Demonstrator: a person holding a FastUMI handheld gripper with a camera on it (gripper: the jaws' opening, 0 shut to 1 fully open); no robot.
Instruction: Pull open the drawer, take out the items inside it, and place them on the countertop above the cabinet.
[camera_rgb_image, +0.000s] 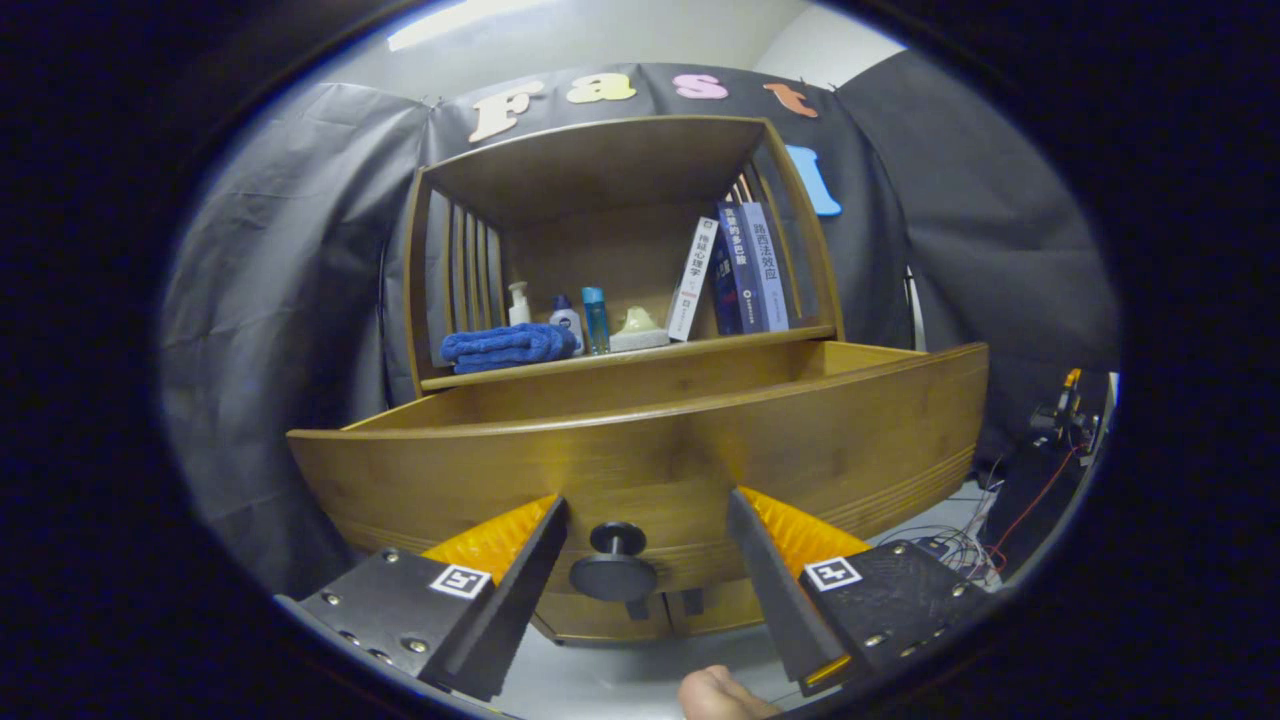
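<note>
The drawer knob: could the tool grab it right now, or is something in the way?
Probably yes. The tool is open, and the knob sits between its two fingers with nothing in front of it. The drawer already stands pulled out from the cabinet.

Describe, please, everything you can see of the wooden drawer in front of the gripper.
The drawer is brown, grained wood with grooved lines low on its front. It stands pulled out from the cabinet below the shelf; its inside is hidden from this angle. A dark round knob projects from the front, sitting between the gripper's open jaws, which do not touch it.
</note>
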